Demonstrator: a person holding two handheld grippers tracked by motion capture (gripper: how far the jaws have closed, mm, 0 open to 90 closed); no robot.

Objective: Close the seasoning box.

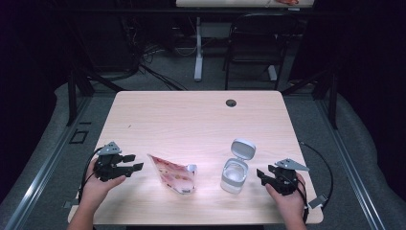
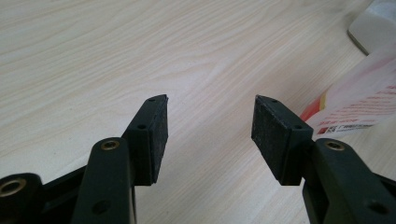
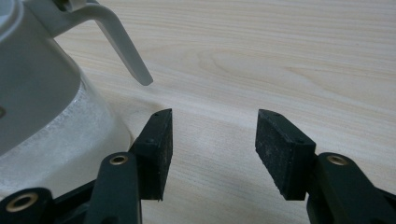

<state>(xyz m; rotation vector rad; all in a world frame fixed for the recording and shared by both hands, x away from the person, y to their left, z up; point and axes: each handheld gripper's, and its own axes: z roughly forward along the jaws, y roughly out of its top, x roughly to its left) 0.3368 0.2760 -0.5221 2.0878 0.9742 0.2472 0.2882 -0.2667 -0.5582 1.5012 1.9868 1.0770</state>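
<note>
Pouch point(image 1: 173, 176): red-and-white packet, flat on table point(image 1: 191, 120), front centre; long axis diagonal, upper left to lower right.
Container point(image 1: 235, 173): upright, clear-bodied, hinged lid point(image 1: 242, 149) tipped back; right of pouch, apart.
Left gripper point(image 1: 135, 163): just left of pouch; jaws apart, empty.
Right gripper point(image 1: 261, 175): just right of container; jaws apart, empty.

A pale wood tabletop point(image 1: 201, 120) with a round cable hole point(image 1: 231, 103) stands on grey floor point(image 1: 344, 139). At the top of the frame, a black chair point(image 1: 253, 43), a white table leg point(image 1: 198, 48) and tangled cables point(image 1: 153, 52) sit in dim, dark surroundings.
</note>
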